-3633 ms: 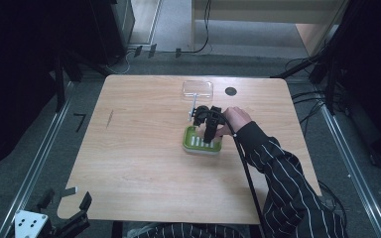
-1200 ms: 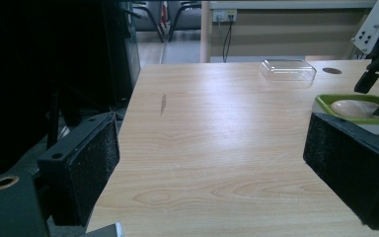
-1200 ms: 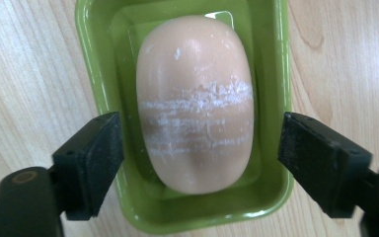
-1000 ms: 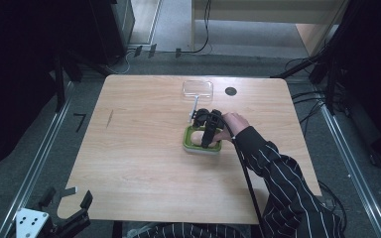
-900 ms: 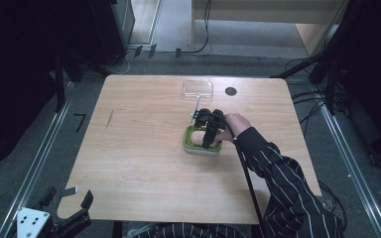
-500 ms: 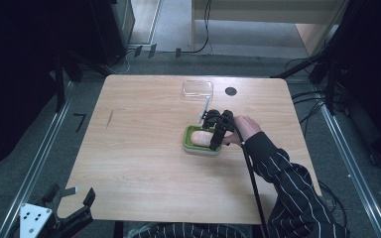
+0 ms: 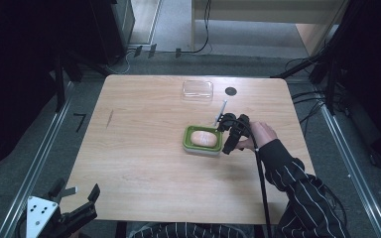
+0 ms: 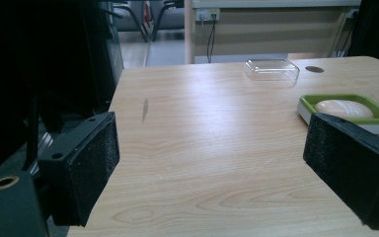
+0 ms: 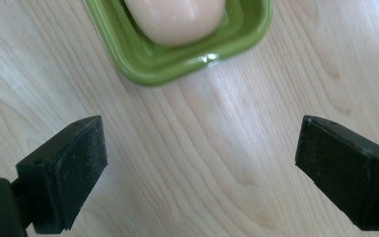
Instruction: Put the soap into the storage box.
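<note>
– What gets cut off?

– In the right gripper view, the green square soap dish (image 9: 177, 54) and the pale peach oval soap (image 9: 175, 17) both run off the top edge.

– And in the left gripper view?

– The black right-hand pad (image 8: 353, 175) covers the dish's near corner at the right of the frame.

– Anything too small?

– The thin white stick (image 7: 220, 112) in the high view, above the dish.

light: even overhead, tabletop (image 7: 144, 163) bright | surrounds dark | glare on wood | near tool pads soft-focus
</note>
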`<act>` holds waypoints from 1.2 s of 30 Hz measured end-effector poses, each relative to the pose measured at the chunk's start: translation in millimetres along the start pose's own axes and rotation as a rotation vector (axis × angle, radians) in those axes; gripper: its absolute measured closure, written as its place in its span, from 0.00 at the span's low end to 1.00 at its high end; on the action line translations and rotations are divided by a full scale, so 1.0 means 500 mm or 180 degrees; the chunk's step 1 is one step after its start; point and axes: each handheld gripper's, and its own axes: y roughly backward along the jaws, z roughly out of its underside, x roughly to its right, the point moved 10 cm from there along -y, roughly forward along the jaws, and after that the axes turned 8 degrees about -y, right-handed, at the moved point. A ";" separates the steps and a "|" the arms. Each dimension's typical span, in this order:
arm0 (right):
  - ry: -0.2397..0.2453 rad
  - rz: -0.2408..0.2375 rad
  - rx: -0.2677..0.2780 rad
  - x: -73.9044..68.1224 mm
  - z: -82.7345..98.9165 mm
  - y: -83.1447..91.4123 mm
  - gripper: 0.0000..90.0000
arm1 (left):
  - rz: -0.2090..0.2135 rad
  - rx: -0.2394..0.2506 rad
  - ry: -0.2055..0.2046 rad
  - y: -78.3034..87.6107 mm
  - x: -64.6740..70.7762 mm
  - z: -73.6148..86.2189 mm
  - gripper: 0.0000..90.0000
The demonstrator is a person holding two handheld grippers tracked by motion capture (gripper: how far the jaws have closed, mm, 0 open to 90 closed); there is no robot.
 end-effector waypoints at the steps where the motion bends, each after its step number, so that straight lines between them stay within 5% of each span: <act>1: -0.0019 0.0000 -0.0013 0.003 0.008 0.001 0.07 | 0.0026 0.0006 -0.0009 -0.005 0.003 -0.002 0.08; 21: -0.0437 0.0045 -0.0137 0.014 0.118 -0.008 0.07 | 0.0142 0.0025 -0.0041 -0.024 0.013 -0.010 0.08; 36: -0.0730 0.0044 -0.0249 -0.006 0.219 -0.031 0.07 | 0.0189 0.0044 -0.0061 -0.033 0.018 -0.014 0.08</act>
